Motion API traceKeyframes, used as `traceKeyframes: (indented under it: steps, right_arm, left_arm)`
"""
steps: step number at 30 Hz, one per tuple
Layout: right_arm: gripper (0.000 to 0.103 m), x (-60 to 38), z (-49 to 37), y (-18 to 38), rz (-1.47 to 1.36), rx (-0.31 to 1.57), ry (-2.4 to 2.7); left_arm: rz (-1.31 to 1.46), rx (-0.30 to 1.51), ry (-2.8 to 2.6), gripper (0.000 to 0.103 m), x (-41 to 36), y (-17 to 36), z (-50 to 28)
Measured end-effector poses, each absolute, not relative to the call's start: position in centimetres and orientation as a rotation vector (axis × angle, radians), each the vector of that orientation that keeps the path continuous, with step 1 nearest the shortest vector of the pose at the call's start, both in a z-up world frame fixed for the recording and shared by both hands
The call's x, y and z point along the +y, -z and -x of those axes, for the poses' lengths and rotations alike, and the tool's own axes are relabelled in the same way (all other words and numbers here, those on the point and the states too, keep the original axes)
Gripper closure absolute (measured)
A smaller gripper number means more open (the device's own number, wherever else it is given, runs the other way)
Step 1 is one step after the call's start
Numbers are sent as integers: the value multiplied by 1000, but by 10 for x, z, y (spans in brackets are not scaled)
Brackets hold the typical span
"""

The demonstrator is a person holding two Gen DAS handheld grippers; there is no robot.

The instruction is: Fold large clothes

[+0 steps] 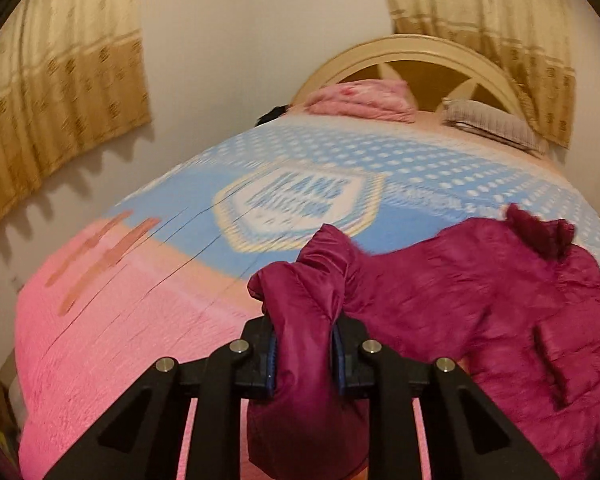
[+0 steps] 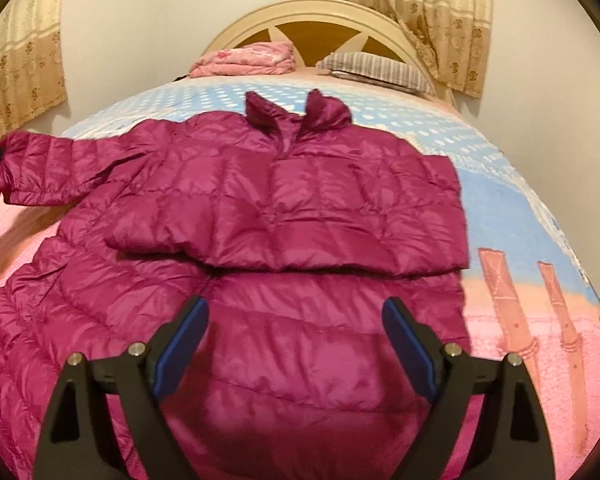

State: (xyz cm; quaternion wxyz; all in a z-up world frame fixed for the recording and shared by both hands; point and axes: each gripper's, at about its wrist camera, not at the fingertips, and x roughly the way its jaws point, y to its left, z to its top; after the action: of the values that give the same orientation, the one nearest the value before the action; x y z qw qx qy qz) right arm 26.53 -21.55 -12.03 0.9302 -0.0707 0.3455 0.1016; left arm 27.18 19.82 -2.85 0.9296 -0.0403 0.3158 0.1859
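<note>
1. One magenta quilted jacket — lies front up on the bedspread, collar toward the headboard. Its right sleeve is folded across the chest; its lower body spreads toward the camera.
2. Left gripper — jaws clamped on the cuff end of the jacket's sleeve, which bulges out between the blue pads. In the right wrist view this sleeve stretches out to the far left edge of the bed.
3. Right gripper — jaws spread wide, holding nothing, poised over the lower part of the jacket. Contact with the fabric cannot be told.
4. Bedspread — pink and blue, dotted, with a printed badge at centre.
5. Folded pink quilt and striped pillow — side by side against the headboard.
6. Two beige patterned curtains — hanging on the wall.
</note>
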Motion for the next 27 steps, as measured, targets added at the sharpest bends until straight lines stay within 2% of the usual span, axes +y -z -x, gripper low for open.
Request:
traceKeyframes:
  steps: [13, 20, 22, 24, 27]
  right_arm:
    - [12, -267, -263, 120, 34, 711, -166]
    - [12, -288, -266, 130, -67, 738, -157]
    - [12, -292, -266, 134, -90, 749, -153]
    - [12, -296, -266, 136, -115, 756, -153]
    - [12, -299, -267, 140, -130, 767, -152]
  left_arm:
    - [-93, 595, -116, 82, 24, 12, -315]
    - [-174, 595, -27, 79, -58, 24, -329]
    - [-173, 617, -13, 62, -74, 30, -333]
    - [-174, 619, -13, 49, -85, 34, -333]
    - [-172, 611, 7, 39, -94, 38, -329]
